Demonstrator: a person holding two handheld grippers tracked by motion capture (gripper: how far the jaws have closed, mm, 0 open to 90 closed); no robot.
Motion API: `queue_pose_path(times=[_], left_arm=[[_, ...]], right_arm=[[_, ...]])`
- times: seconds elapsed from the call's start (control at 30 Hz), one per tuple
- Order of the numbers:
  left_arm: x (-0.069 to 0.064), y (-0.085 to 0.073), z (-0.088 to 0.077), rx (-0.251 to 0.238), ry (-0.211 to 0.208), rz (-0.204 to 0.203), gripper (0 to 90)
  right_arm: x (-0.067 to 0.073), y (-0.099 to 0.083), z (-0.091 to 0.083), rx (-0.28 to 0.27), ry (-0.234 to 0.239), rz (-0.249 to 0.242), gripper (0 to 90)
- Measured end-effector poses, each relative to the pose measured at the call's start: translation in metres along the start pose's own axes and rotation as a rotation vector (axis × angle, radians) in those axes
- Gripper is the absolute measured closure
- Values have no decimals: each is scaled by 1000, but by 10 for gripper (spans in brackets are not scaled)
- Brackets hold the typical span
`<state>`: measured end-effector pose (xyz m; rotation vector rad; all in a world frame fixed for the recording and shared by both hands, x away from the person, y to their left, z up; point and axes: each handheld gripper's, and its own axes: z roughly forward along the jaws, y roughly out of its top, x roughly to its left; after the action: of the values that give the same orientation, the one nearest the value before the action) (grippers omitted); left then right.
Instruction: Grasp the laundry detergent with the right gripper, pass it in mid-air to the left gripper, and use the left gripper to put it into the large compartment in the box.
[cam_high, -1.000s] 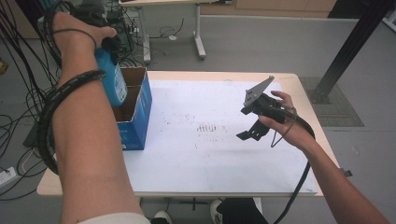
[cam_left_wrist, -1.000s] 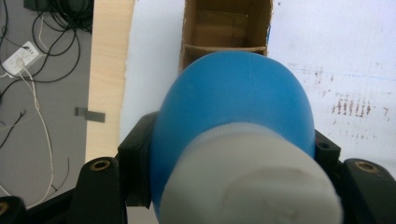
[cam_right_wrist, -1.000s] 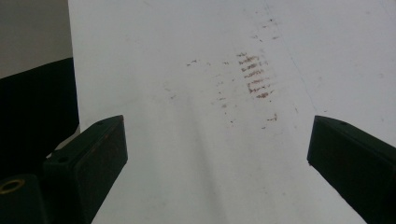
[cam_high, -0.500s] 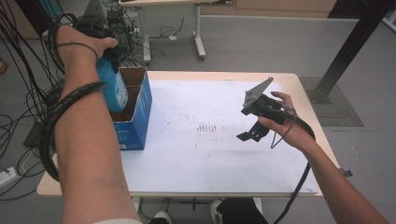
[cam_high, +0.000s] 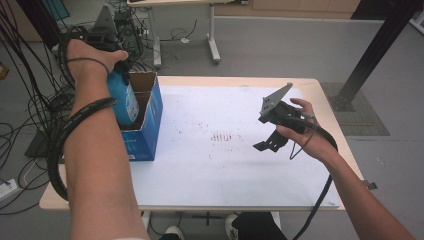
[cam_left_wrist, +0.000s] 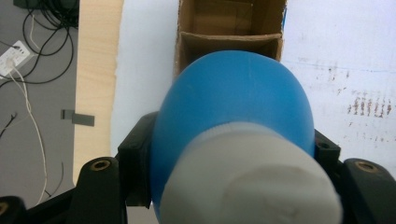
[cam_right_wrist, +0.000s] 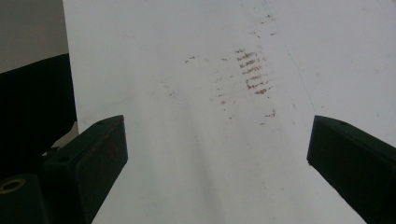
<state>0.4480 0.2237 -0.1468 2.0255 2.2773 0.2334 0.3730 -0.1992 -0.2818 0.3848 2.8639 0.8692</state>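
my left gripper (cam_high: 116, 67) is clamped on the blue bottle (cam_left_wrist: 233, 116) just below its white cap (cam_left_wrist: 252, 182). its long axis runs upright, straight down into the open cardboard box (cam_left_wrist: 229, 39) beneath — the bottle hangs partway inside. my right gripper (cam_high: 270, 142) idles wide apart, empty, over the table (cam_high: 225, 165).

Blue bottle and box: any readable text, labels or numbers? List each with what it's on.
None can be read.
Blue bottle, held by the left gripper: white label with print, too blurred.
Blue box: pale print low on its side, too small.
Table sheet: brown smudges, no text.
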Motion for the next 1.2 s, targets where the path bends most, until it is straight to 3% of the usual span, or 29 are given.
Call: queue_pose_path(times=[0.87,1.2], left_arm=[[-8,-7,57,31,-5,61,368],[-9,-10,82,43,-10,61,368]], right_arm=[[0,-1,3,24,-5,-1,54],[-1,-2,7,38,-1,0,54]])
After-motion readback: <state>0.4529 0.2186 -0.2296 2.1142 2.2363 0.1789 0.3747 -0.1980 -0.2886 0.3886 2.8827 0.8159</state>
